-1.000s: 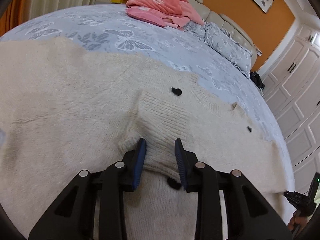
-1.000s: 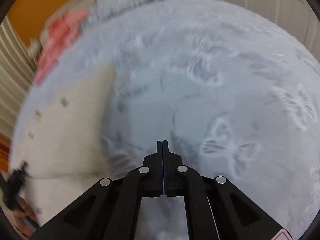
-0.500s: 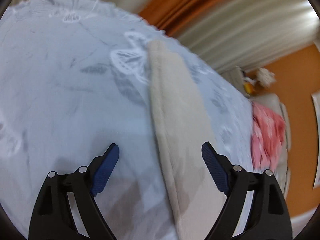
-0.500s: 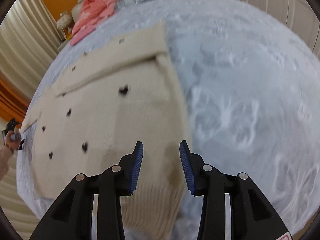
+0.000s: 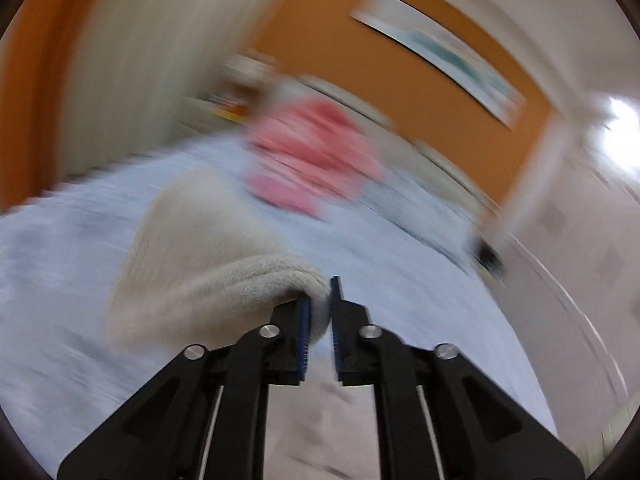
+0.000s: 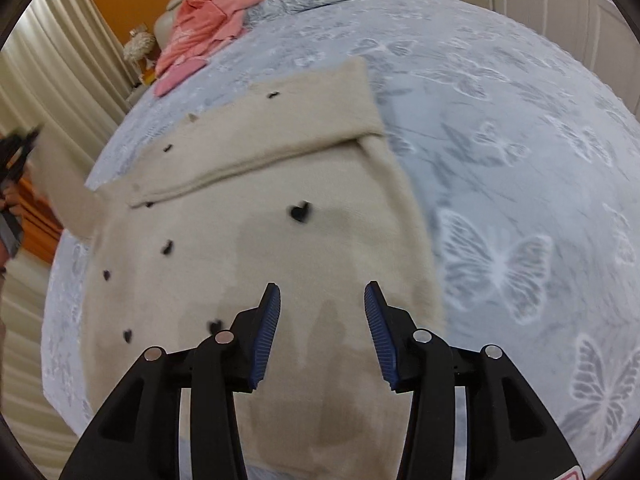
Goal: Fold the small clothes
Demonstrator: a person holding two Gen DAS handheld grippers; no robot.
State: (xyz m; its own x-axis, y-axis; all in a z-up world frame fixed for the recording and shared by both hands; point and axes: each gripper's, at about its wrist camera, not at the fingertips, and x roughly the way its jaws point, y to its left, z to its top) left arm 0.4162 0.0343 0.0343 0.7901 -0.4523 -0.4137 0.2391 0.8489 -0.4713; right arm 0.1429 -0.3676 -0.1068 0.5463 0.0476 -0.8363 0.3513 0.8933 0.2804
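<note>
A cream knit sweater (image 6: 280, 184) with small black hearts lies flat on the bed, one sleeve folded across its top. My right gripper (image 6: 320, 304) is open and empty, hovering just above the sweater's near part. My left gripper (image 5: 320, 308) is shut on the cuff of the sweater's other sleeve (image 5: 224, 280) and holds it lifted off the bed; that view is motion-blurred. In the right wrist view the lifted sleeve (image 6: 64, 184) shows at the far left, with the left gripper (image 6: 16, 156) at the frame edge.
The bed has a grey-blue butterfly-print cover (image 6: 500, 160). Pink clothes (image 6: 204, 28) lie piled near the headboard, also seen blurred in the left wrist view (image 5: 312, 156). Curtains hang left; white wardrobe doors (image 6: 560, 0) stand right.
My left gripper has closed on the sleeve cuff and lifted it, swinging fast. My right gripper has opened wider and stays over the sweater.
</note>
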